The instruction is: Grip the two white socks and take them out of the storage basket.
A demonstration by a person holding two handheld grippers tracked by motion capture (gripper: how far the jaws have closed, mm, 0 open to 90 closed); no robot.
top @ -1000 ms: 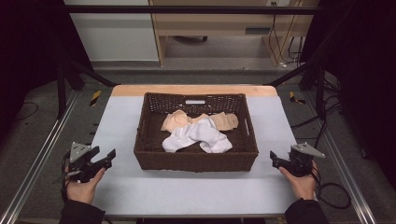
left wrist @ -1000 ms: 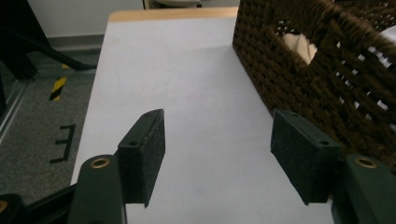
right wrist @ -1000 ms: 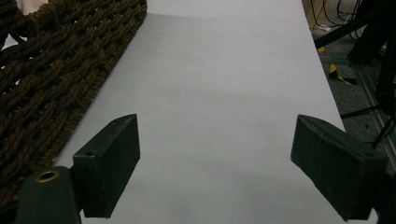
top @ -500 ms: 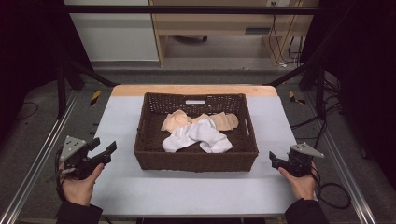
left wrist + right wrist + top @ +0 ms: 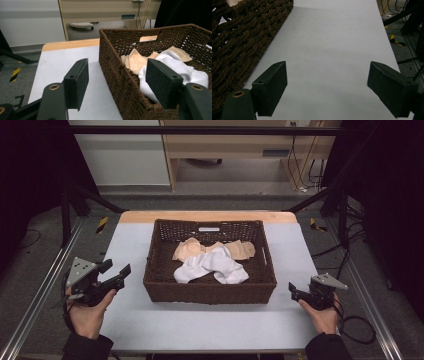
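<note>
Two hands reach in from the near edge of the grey table, each holding a gripper. The left gripper is raised off the table just left of the basket, angled toward it, jaws spread wide with nothing between them; in the left gripper view the basket's near left corner sits between them. The right gripper rests low beside the basket's near right corner, jaws likewise spread and empty over bare tabletop. Farther in, the brown wicker basket stands mid-table. Inside it a white cloth lies on top of a peach cloth nearer the far wall
</note>
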